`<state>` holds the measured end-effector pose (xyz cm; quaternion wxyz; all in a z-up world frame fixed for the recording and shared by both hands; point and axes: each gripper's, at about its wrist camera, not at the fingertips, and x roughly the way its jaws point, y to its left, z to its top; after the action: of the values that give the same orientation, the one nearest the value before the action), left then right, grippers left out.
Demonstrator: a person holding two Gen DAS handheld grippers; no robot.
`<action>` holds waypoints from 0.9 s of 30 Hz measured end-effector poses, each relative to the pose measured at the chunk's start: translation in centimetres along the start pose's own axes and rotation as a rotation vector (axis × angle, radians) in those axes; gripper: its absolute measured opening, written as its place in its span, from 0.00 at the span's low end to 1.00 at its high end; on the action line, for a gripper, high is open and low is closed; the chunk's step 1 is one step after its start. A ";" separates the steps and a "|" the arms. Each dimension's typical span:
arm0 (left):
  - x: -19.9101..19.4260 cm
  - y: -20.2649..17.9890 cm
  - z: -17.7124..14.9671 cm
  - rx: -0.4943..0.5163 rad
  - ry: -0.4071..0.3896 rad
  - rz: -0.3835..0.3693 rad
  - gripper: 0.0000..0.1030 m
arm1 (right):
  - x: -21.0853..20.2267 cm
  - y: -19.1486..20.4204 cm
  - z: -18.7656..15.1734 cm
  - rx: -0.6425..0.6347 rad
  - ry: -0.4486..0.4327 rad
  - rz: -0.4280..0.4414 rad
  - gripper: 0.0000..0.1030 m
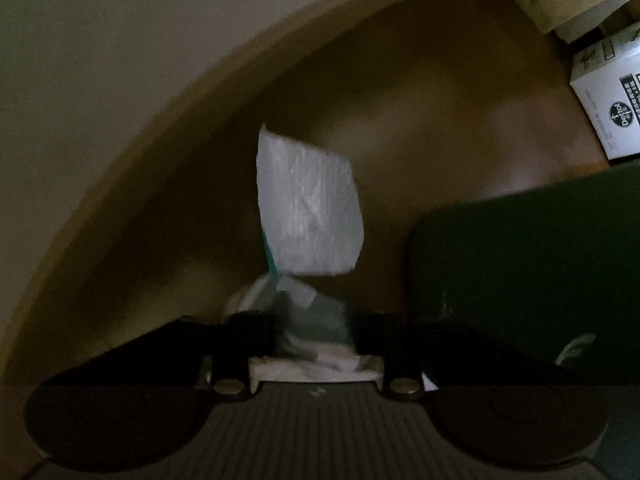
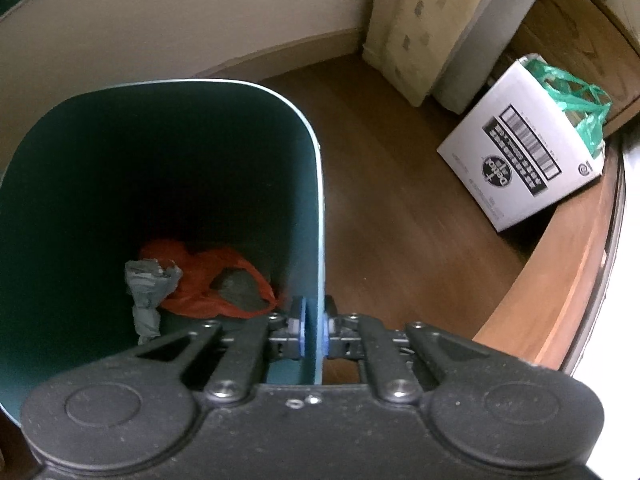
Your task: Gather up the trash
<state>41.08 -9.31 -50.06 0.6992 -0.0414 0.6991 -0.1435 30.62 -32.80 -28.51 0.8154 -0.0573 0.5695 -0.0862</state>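
The right gripper (image 2: 314, 330) is clamped on the rim of the dark green trash bin (image 2: 160, 152): its 2 blue-padded fingers (image 2: 299, 330) pinch the bin's thin right wall, 1 pad inside and 1 outside. The gripper points steeply down into the bin. At the bottom lie a crumpled orange plastic bag (image 2: 208, 280) and, touching its left side, a wad of grey paper (image 2: 148, 284). The bin stands on a brown wooden floor (image 2: 400, 220), near a pale wall. Farther right on the floor sits a white cardboard box (image 2: 516, 156) with black print, a green plastic bag (image 2: 576, 100) sticking out of its top. Behind it, flat cream packages (image 2: 416, 20) lean against the wall.

The left gripper (image 1: 316, 328) has its black fingers (image 1: 252, 332) standing apart, with a crumpled whitish wrapper (image 1: 310, 204) between them; the picture is dark and blurred, and the pads do not appear to press on it. The wrapper's pale flat part, with a teal edge, stretches away from the fingers over the floor, well outside the bin. The bin's dark green side (image 1: 520, 264) shows just to the right of this gripper. The white box (image 1: 612, 96) shows at the far right edge.
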 end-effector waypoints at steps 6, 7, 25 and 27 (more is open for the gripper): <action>4.1 2.7 -0.5 -0.196 0.083 0.055 0.72 | 0.0 0.4 -0.2 -0.007 -0.008 -0.005 0.08; 4.8 3.1 -0.5 -0.247 0.102 0.052 0.72 | 0.0 0.3 -0.2 -0.003 -0.008 -0.001 0.08; 2.1 2.0 -0.1 -0.276 0.056 0.116 0.09 | -0.1 0.5 0.1 0.001 -0.029 -0.013 0.08; 0.0 1.8 -0.5 -0.269 0.026 0.110 0.08 | -0.5 1.0 0.1 -0.024 -0.048 -0.020 0.08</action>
<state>40.86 -7.53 -50.49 0.6849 -0.0944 0.7224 -0.0103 30.59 -31.74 -28.26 0.8271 -0.0747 0.5504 -0.0863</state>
